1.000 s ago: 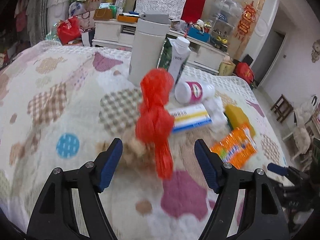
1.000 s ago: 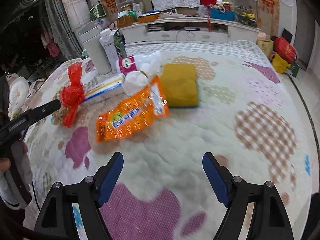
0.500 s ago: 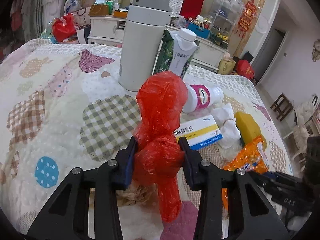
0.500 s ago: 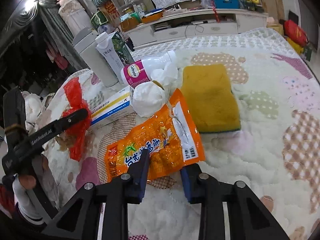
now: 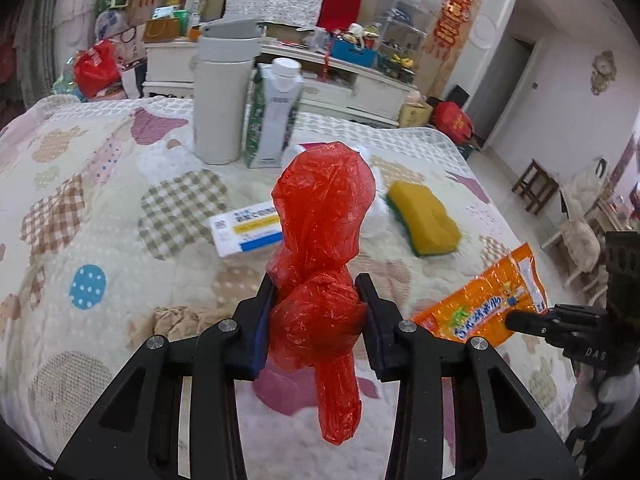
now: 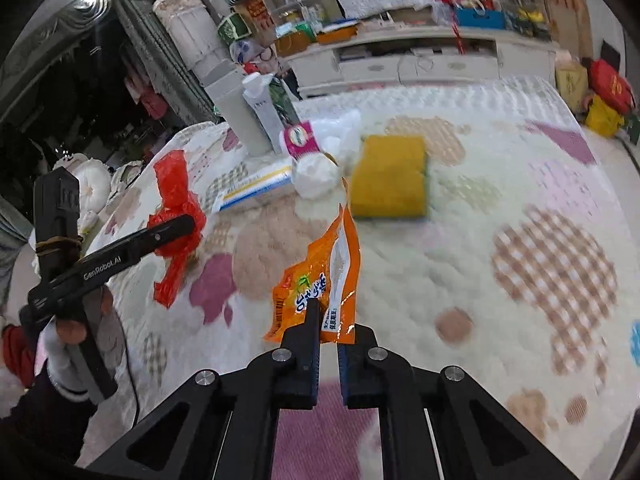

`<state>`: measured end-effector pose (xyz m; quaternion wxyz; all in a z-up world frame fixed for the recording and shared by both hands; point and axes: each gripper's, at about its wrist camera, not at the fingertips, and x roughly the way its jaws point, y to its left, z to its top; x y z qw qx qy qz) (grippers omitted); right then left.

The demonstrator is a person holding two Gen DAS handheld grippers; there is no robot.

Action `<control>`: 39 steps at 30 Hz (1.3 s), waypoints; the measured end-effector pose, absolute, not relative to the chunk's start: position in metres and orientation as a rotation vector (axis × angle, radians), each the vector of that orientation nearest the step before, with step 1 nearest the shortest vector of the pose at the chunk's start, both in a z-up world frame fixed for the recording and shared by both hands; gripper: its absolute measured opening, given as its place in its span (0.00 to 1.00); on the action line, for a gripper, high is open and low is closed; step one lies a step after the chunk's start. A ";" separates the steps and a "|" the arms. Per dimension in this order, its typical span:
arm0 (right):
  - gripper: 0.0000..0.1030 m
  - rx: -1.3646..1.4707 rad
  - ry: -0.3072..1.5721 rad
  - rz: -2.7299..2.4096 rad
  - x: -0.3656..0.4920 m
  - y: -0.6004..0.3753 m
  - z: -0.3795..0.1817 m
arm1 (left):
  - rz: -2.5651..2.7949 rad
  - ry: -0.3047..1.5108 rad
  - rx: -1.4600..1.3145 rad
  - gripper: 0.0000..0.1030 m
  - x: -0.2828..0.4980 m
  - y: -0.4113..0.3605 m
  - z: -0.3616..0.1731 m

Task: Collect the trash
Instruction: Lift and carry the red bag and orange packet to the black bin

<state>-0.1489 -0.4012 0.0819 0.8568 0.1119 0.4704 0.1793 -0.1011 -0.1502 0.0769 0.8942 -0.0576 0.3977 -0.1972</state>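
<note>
Patchwork quilt on the bed (image 5: 120, 208) now lies below both catches: my left gripper (image 5: 316, 320) jaws clamp the red plastic bag (image 5: 320, 240), lifted; right gripper (image 6: 328, 336) jaws pinch the orange snack wrapper (image 6: 320, 280), raised at 12 o'clock.

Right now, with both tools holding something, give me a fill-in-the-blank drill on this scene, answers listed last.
1. The left gripper has its jaws shut on a knotted plastic bag whose colour is ____.
2. The right gripper pinches the orange snack wrapper, which hangs ____ the quilt rather than lying on it.
3. The yellow sponge lies ____ on the quilt, held by neither tool.
4. Beside the white thermos the drink carton stands ____.

Answers: red; above; flat; upright
</note>
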 end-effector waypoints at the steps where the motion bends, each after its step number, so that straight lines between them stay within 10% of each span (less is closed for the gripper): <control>1: 0.07 0.238 1.012 0.368 -0.150 -0.408 0.079 | -0.414 0.823 -0.114 0.35 -0.104 -0.153 0.078; 3: 0.15 0.196 1.051 0.256 -0.155 -0.428 0.072 | -0.428 0.828 -0.108 0.35 -0.109 -0.159 0.078; 5: 0.55 0.151 1.046 0.131 -0.159 -0.445 0.070 | -0.442 0.838 -0.098 0.35 -0.113 -0.166 0.074; 14: 0.56 0.268 1.086 0.162 -0.170 -0.448 0.062 | -0.473 0.844 -0.053 0.35 -0.121 -0.186 0.070; 17: 0.82 0.302 1.057 0.155 -0.160 -0.442 0.055 | -0.476 0.847 -0.057 0.36 -0.121 -0.184 0.069; 23: 0.83 0.188 1.081 0.105 -0.138 -0.423 0.040 | -0.486 0.855 -0.063 0.36 -0.125 -0.184 0.069; 31: 0.53 0.097 0.985 0.104 -0.168 -0.423 0.055 | -0.560 0.857 -0.049 0.36 -0.140 -0.211 0.074; 39: 0.46 0.094 0.954 0.082 -0.205 -0.453 0.069 | -0.657 0.879 -0.050 0.35 -0.156 -0.263 0.077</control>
